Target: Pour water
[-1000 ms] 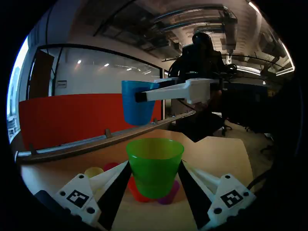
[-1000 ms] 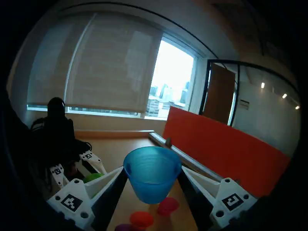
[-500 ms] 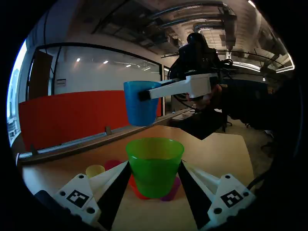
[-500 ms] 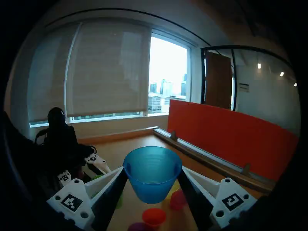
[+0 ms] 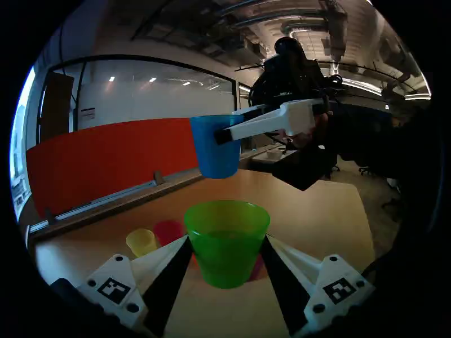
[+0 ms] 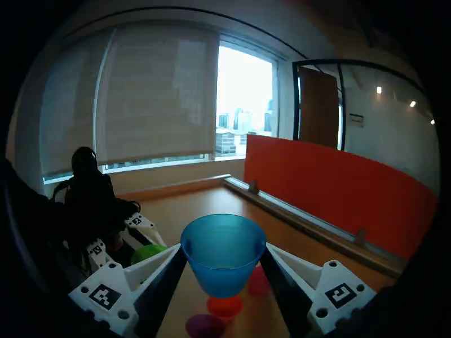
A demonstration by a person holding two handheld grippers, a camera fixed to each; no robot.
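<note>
left gripper view → partition (image 5: 101, 163) | right gripper view → window (image 6: 245, 107) | shared: green cup (image 5: 227, 242)

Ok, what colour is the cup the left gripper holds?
Green; the cup shows best in the left gripper view.

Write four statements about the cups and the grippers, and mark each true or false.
1. The left gripper grips a green cup. True.
2. The right gripper holds a blue cup upside down. False: the cup is roughly upright, mouth up.
3. A yellow cup stands on the table beside a red cup. True.
4. The blue cup stands on the table. False: it is held in the air above it.
</note>
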